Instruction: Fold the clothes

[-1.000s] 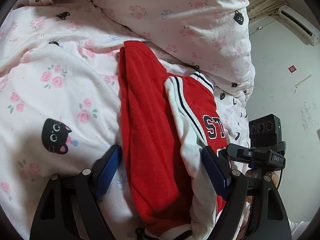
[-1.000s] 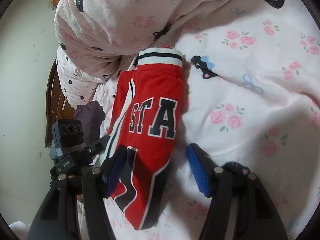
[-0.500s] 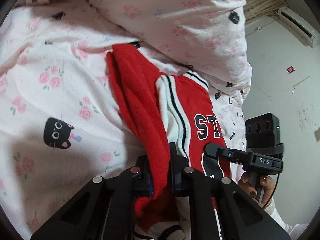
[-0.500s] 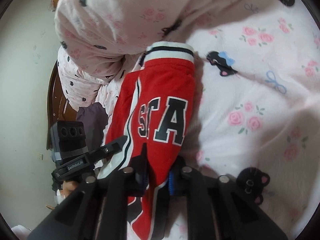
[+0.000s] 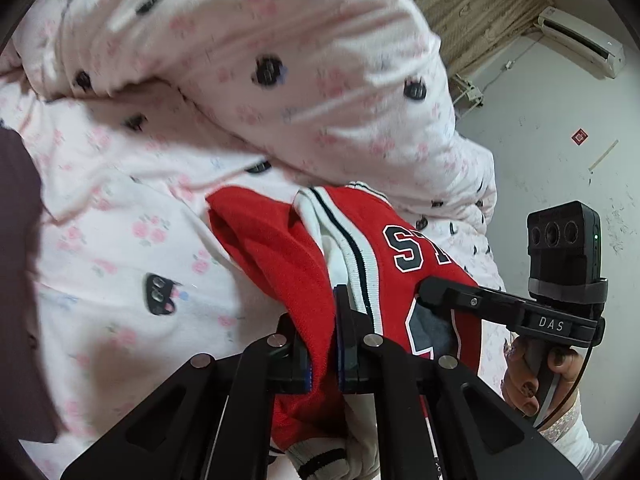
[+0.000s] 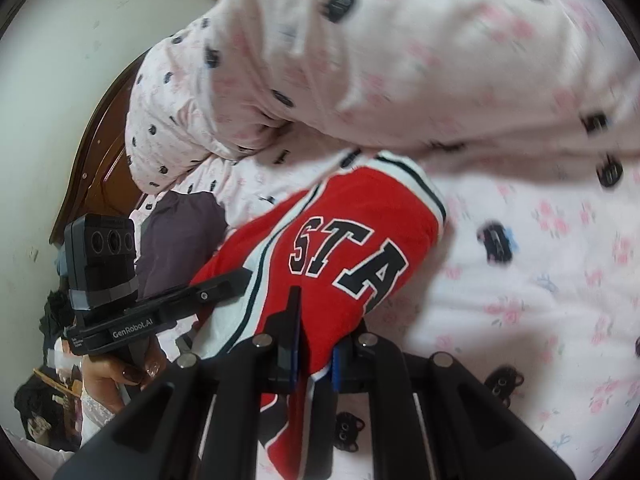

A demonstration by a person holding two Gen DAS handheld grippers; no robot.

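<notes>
Left gripper [image 5: 322, 344] is clamped tight on the red fabric of the jacket [image 5: 276, 256], near edge, pads pinching a bunched fold just beside the white striped band. Right gripper [image 6: 314, 354] is also clamped on the jacket [image 6: 352, 232], near edge, below the STA lettering; its jaws show a sliver of blue pad each side with cloth filling the gap. From the left camera, the right gripper [image 5: 444, 292] and the hand [image 5: 536, 376] holding it sit just right of the jacket; from the right camera, the left gripper [image 6: 224, 284] and its hand [image 6: 120, 372] sit just left of the jacket. The jacket lies on the floral sheet [image 5: 120, 272], its far end resting just in front of the heaped duvet [image 5: 280, 60], near end raised off the sheet in both grips. Dark purple cloth [image 6: 180, 232] lies left of the jacket, near the wooden bed frame [image 6: 92, 152]. Step in hand looks like a lift to fold the near end over toward the far end. To do it well: keep both grips level with each other so the edge stays straight, carry it toward the duvet without dragging the far end, lay edge on edge, release only once flat. Risk: bunched cloth in the left grip may leave a crease; far end may slide on the soft sheet.
</notes>
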